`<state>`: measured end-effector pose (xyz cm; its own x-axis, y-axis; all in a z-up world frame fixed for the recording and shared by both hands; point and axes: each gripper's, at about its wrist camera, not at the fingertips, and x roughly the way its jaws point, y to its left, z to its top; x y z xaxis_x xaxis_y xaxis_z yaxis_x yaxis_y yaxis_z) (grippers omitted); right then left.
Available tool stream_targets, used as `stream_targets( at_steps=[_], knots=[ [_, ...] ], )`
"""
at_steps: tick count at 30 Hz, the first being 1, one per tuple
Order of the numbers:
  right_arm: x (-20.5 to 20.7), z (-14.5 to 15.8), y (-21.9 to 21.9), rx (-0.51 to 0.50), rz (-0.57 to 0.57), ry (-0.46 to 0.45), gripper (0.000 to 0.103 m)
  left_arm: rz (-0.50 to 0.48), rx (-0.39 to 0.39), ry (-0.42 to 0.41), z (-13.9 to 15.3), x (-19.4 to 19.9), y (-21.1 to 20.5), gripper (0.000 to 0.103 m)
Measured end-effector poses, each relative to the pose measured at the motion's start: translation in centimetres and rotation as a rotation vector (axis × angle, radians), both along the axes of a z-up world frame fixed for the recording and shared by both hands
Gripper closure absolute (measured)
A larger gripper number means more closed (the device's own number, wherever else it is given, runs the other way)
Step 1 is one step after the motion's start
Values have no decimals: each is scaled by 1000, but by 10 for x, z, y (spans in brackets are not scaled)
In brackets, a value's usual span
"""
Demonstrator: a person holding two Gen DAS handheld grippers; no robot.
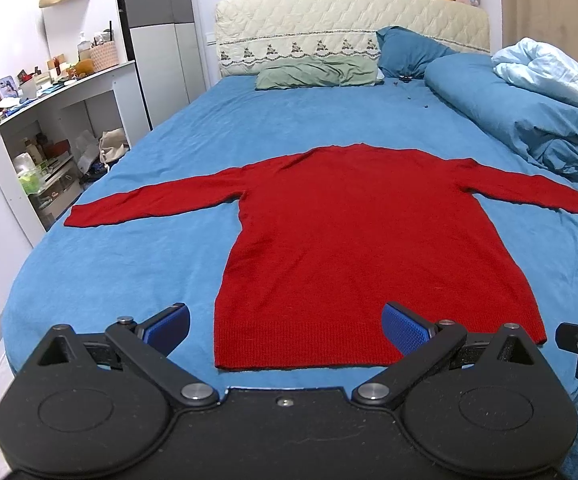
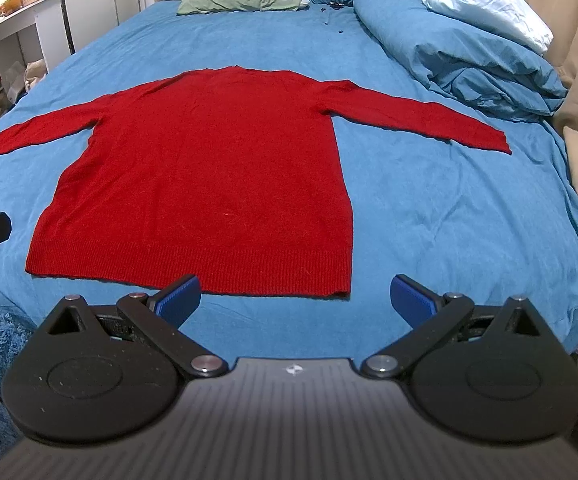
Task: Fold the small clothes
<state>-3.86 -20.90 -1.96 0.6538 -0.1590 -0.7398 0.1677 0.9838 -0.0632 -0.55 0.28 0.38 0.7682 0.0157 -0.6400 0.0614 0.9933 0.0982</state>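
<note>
Red sweater [image 1: 353,240] lies flat on the blue bed [image 1: 129,260]; rolled duvet [image 1: 529,128] at two o'clock. Left gripper [image 1: 287,326] and right gripper [image 2: 295,300] both spread, empty.

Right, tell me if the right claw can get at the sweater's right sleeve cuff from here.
Probably yes. The right claw is open and empty, at the hem of the red sweater. The right sleeve cuff lies flat on bare blue bedsheet; nothing lies between them, and the bunched duvet sits beyond it.

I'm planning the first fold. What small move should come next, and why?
Probably lower both open claws, left and right, onto the sweater hem's corners: it lies flat on the bed, sleeves spread, nothing gripped yet.
</note>
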Motion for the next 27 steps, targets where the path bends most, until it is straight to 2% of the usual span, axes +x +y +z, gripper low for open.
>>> stream_targets(
  at_steps=[27],
  knots=[
    [-2,4,-3,14,10,-8,0,-12,-3,-15,0,-3,0,0]
  ],
)
